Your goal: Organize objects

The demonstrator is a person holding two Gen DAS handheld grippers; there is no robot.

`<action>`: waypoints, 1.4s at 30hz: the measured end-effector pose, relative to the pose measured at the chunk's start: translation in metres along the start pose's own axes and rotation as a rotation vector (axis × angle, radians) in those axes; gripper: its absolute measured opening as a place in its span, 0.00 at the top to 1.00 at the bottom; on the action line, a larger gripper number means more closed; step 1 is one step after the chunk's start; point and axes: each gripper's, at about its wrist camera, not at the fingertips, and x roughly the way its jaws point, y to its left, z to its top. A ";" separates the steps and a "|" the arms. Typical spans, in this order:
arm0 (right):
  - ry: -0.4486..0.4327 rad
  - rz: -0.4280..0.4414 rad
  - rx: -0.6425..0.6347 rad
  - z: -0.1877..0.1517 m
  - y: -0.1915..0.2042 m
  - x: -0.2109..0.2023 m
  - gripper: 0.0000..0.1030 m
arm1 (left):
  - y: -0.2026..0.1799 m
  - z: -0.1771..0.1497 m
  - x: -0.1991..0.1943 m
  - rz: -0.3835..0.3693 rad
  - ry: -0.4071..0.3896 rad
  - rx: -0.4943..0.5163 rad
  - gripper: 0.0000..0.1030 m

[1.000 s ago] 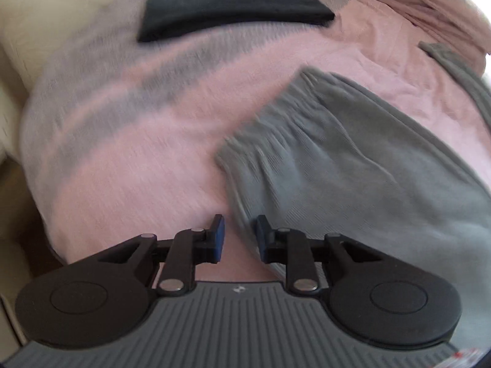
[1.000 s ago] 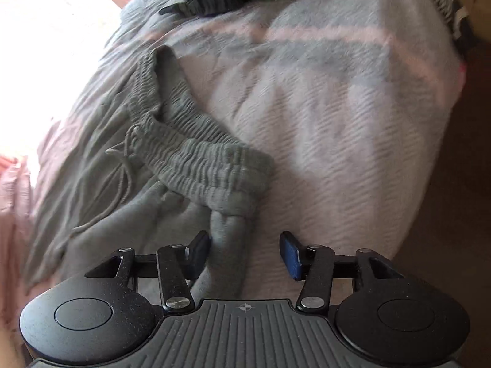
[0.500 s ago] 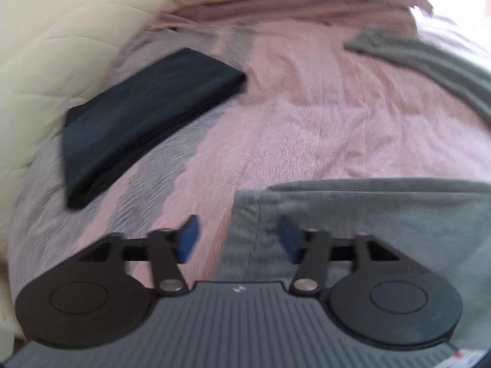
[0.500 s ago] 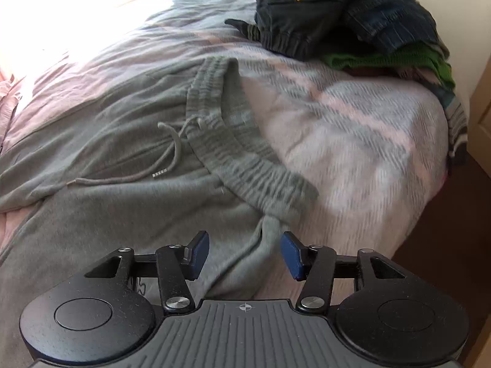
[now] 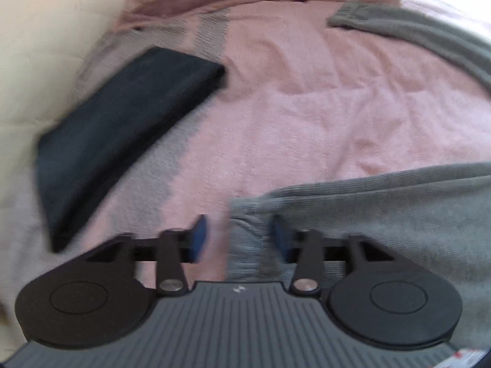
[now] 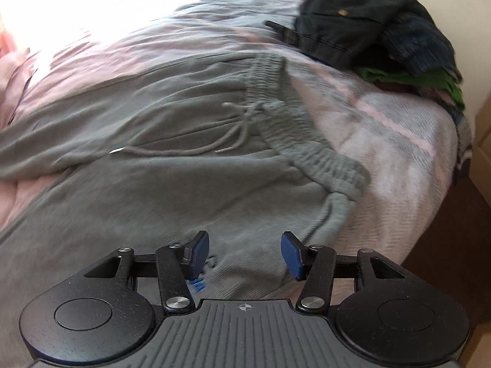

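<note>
The sweatpants [image 6: 172, 190] are lying spread across the bed [image 6: 399, 141], waistband toward its right end; the drawstring [image 6: 236, 122] is trailing leftward over them; a clothes pile [image 6: 377, 30] is sitting behind them at the far right corner; in the left wrist view, a folded cloth [image 5: 122, 135] is lying left of the pants' cuffed end [image 5: 383, 220], well apart, beside a pillow [image 5: 40, 46] further left.

grey sweatpants [image 6: 172, 184] lay spread flat across the bed, elastic waistband [image 6: 300, 135] toward the right with its drawstring loose, one cuff [image 5: 245, 236] at the near edge. a folded dark garment [image 5: 122, 135] lay far left, well apart.
</note>
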 end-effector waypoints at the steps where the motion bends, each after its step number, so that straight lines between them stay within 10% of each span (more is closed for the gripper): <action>1: -0.001 0.021 -0.035 -0.004 0.007 -0.001 0.52 | 0.002 0.000 -0.008 0.016 -0.008 -0.016 0.42; 7: 0.235 0.050 -0.280 -0.052 0.037 0.033 0.48 | -0.009 -0.021 -0.065 -0.042 0.044 -0.074 0.47; 26: 0.125 0.360 -0.281 -0.023 -0.047 -0.162 0.40 | -0.132 -0.092 -0.351 -0.242 0.024 -0.066 0.38; 42: 0.092 0.455 -0.331 -0.035 -0.064 -0.233 0.40 | -0.140 -0.122 -0.424 -0.252 -0.020 0.002 0.35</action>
